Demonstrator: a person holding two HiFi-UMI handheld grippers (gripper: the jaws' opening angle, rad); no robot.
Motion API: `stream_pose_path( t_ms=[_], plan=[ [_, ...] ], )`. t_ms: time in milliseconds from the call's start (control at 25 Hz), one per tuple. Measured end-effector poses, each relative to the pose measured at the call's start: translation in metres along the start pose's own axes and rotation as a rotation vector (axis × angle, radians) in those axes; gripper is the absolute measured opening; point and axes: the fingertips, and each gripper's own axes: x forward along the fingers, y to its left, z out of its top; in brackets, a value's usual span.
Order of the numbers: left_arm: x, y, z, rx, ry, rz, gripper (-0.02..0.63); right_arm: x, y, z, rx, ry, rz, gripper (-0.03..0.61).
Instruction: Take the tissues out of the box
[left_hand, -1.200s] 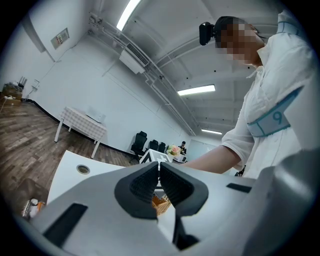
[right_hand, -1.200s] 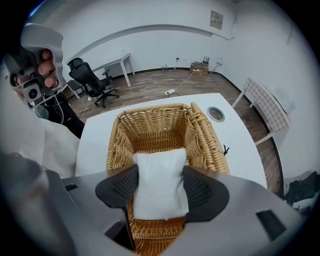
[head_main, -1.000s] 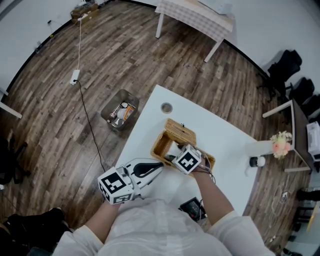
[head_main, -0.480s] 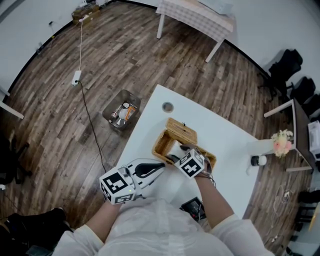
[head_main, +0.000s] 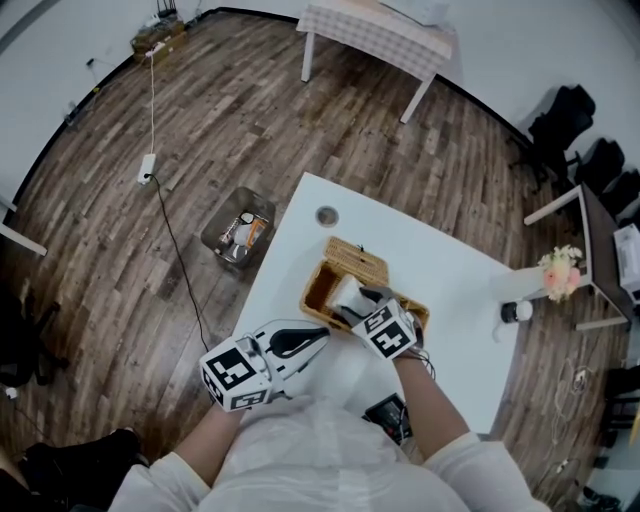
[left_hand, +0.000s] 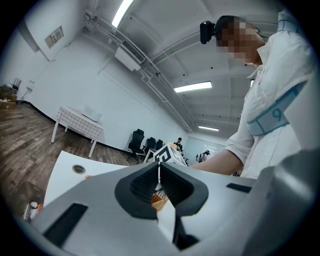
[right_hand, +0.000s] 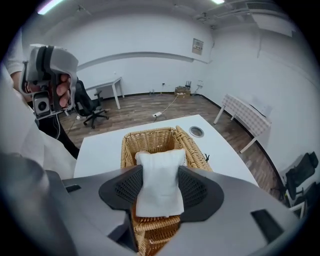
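Though soft, tissues (right_hand: 159, 182) above woven box (right_hand: 150, 141)

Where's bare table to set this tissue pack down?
The widest bare patch is on the table, between the basket and the small container. A narrower strip runs left of the basket, below the grommet hole. The near edge is crowded: the left gripper and a black device are there.

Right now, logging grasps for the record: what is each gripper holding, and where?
The right gripper, jaws just closed further, clamps the tissue pack by its side edges; the left gripper holds nothing.
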Motion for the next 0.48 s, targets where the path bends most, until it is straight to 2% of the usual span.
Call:
stream_pose_path(
  t_ms=[480],
  plan=[
    [0.006,-0.005,0.008,0.02,0.014,-0.025,0.002,-0.057,-0.013,0.03,0.195,-0.231,-0.073,0.242]
  ],
)
